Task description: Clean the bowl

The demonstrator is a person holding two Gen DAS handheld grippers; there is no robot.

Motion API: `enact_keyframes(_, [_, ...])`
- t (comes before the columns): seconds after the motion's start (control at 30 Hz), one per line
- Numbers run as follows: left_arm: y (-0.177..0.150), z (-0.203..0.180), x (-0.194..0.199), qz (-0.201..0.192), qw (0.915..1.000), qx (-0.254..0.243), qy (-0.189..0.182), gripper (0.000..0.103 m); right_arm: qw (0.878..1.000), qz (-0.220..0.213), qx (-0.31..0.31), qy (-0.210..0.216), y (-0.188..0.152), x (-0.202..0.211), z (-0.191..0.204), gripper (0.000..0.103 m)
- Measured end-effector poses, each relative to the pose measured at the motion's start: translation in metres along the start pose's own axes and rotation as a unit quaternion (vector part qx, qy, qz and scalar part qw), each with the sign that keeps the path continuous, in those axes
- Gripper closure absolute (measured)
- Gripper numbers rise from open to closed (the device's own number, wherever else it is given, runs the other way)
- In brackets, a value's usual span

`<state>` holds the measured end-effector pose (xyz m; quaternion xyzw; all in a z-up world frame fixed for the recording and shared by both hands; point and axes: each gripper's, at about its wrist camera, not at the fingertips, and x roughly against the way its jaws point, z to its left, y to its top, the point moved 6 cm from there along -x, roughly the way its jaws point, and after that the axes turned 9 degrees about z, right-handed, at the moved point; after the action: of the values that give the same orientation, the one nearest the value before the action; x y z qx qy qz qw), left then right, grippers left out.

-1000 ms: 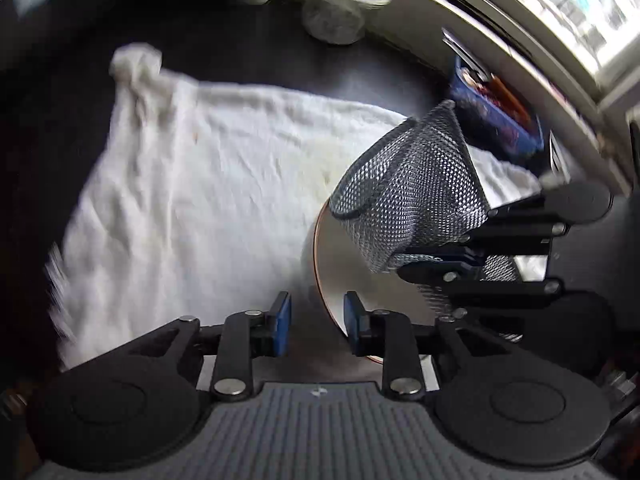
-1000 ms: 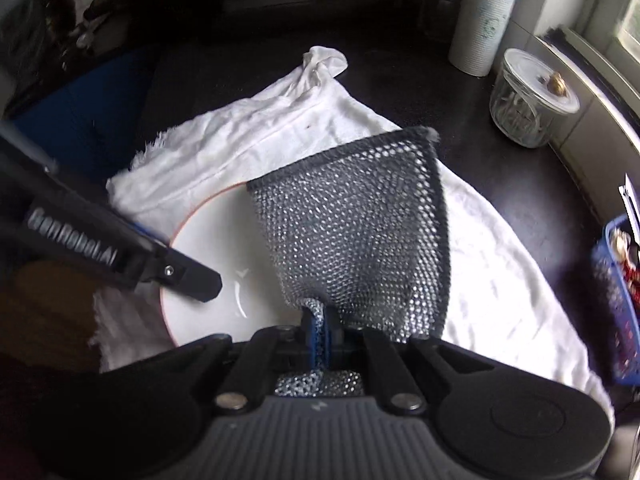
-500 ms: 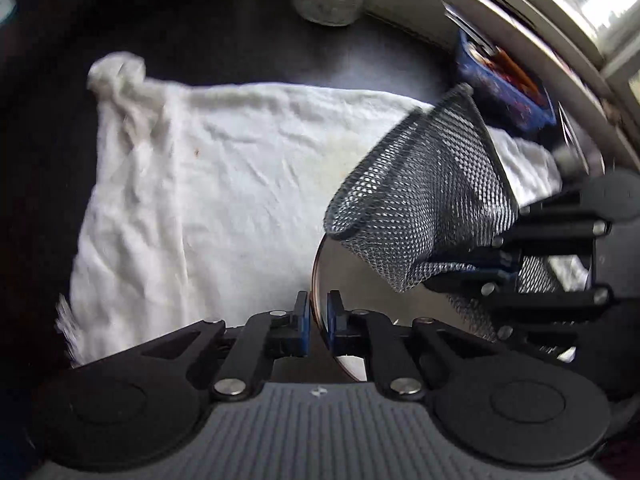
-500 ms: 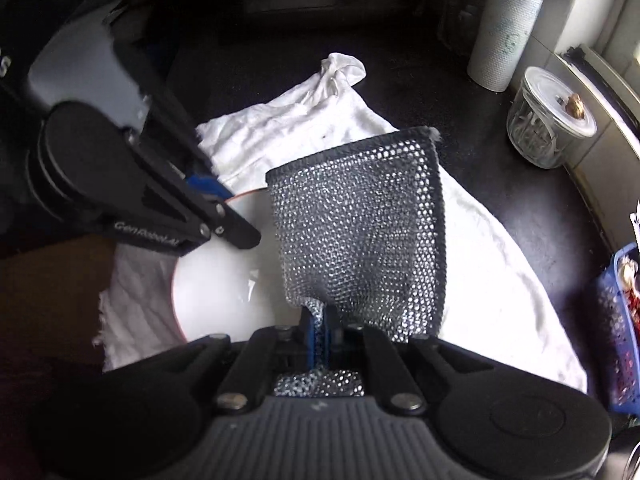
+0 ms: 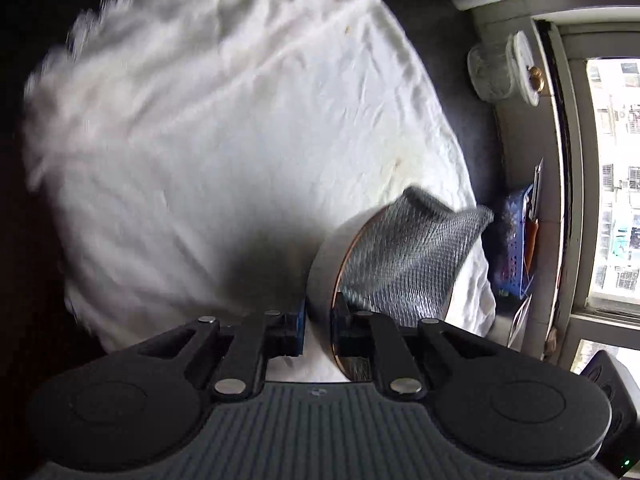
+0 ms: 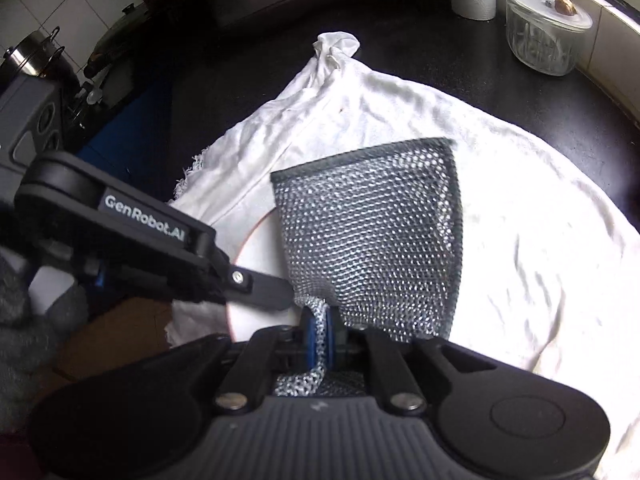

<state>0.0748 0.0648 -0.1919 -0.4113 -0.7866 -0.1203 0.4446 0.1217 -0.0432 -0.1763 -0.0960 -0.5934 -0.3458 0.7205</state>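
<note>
Over the crumpled white cloth (image 6: pixel 520 208), the right gripper (image 6: pixel 318 336) pinches a chainmail scrubber (image 6: pixel 372 236); the left gripper (image 5: pixel 318 330) clamps the smooth round bowl's (image 5: pixel 320 280) copper-edged rim.

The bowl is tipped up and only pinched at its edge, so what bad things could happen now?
1. The left gripper clamps only the rim of the tilted bowl; scrubbing might twist it loose, though the white cloth underneath would probably soften a drop.
2. The right gripper pinches just one corner of the mesh scrubber, so the rest may fold or slip out.
3. The two grippers sit close together and could bump.
</note>
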Motion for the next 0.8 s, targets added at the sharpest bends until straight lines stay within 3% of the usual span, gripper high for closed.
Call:
enact_keyframes(0.1, [-0.006, -0.014, -0.002, 0.0, 0.9959, -0.081, 0.039, 0.088, 1.0, -0.002, 0.016, -0.019, -0.004, -0.001, 0.003, 0.097])
enact_keyframes(0.17, [-0.004, -0.026, 0.004, -0.016, 0.9853, -0.149, 0.083, 0.087, 0.999, -0.005, 0.025, -0.04, -0.005, 0.001, 0.0, 0.097])
enact_keyframes(0.3, [0.009, -0.049, 0.015, -0.05, 0.9467, -0.276, 0.158, 0.087, 0.995, -0.011, 0.05, -0.084, -0.005, 0.009, -0.007, 0.097])
enact_keyframes(0.37, [0.017, -0.055, 0.016, -0.044, 0.9366, -0.304, 0.168, 0.087, 0.993, -0.01, 0.06, -0.097, -0.004, 0.011, -0.011, 0.097])
enact_keyframes(0.5, [0.022, -0.071, 0.01, -0.033, 0.8985, -0.392, 0.194, 0.087, 0.989, -0.009, 0.084, -0.122, -0.002, 0.016, -0.017, 0.098])
enact_keyframes(0.63, [0.012, -0.076, 0.004, -0.04, 0.8735, -0.439, 0.207, 0.096, 0.986, -0.011, 0.098, -0.138, 0.001, 0.018, -0.02, 0.099])
enact_keyframes(0.67, [0.009, -0.073, 0.003, -0.04, 0.881, -0.426, 0.201, 0.096, 0.986, -0.011, 0.094, -0.135, 0.0, 0.017, -0.02, 0.099])
enact_keyframes(0.8, [0.006, -0.049, 0.006, -0.046, 0.9342, -0.317, 0.157, 0.096, 0.993, -0.009, 0.062, -0.104, -0.004, 0.009, -0.021, 0.099])
